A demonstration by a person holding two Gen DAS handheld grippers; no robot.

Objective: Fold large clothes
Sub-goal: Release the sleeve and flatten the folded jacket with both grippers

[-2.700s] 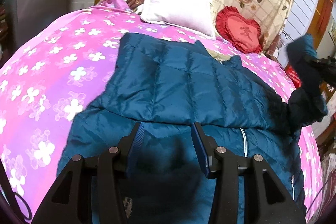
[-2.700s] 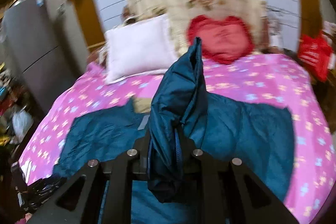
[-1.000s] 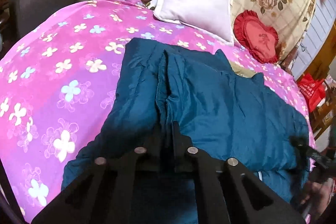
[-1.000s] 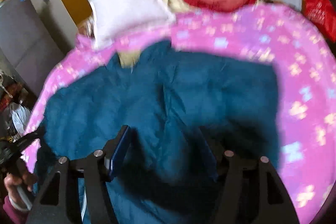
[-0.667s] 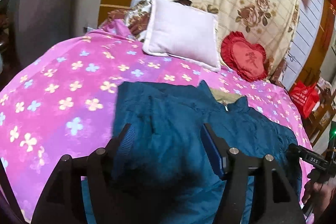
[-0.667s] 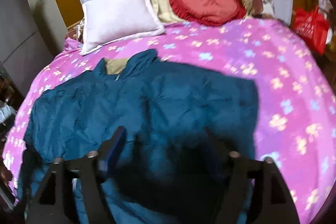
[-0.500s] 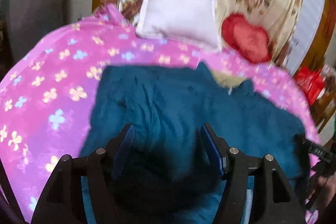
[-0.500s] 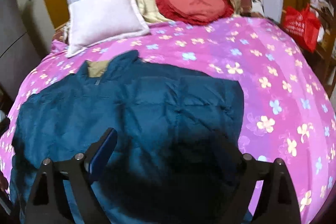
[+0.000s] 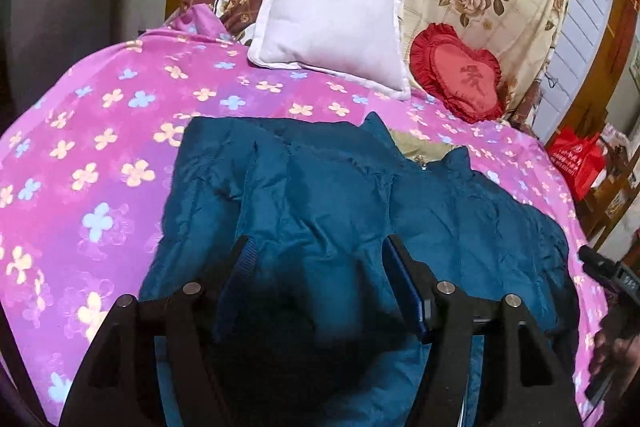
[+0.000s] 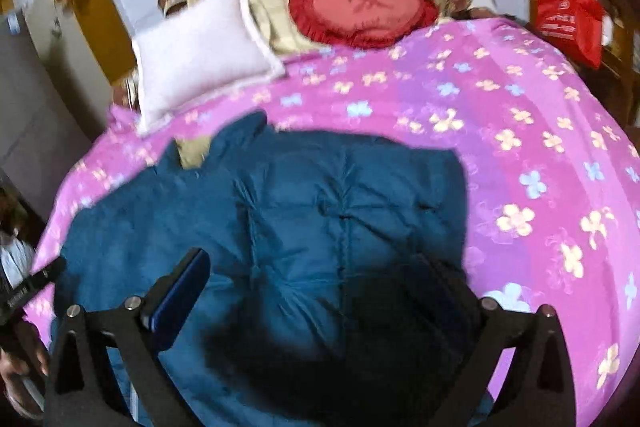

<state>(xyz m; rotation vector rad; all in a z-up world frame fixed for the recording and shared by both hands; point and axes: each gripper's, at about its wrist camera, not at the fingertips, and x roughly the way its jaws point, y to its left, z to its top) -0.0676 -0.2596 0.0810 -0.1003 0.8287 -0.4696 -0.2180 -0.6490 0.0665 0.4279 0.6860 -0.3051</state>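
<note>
Jacket (image 9: 340,195) on bed (image 9: 100,131), before pillow (image 9: 332,27)

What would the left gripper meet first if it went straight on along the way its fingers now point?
Most likely the blue padded jacket. The left gripper is open and empty, angled down at the folded sleeve panel lying on the pink bedspread. Depth is unclear.

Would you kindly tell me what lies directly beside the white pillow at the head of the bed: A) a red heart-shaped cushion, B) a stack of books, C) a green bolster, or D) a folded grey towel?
A: the red heart-shaped cushion leans next to the white pillow, above the blue jacket.
</note>
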